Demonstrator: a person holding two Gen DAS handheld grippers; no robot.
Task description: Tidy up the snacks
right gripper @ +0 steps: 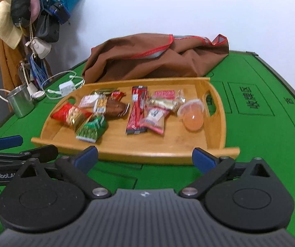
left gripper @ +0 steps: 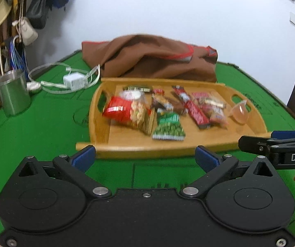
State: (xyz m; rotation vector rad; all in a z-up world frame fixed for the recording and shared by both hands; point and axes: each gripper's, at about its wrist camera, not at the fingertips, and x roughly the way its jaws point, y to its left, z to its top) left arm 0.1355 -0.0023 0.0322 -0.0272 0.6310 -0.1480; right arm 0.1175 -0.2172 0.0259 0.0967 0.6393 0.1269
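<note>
Both grippers, left (left gripper: pixel 145 156) and right (right gripper: pixel 145 157), are held spread and empty before the tray (right gripper: pixel 168 154), so one snack should be approached squarely.

Bright, even indoor light, soft shadows; motion-blurred centre, fisheye bending at edges.

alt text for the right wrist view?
A wooden tray of snack packets and a jelly cup sits on a green table, brown bag behind it. The right gripper hangs open before the tray.
</note>
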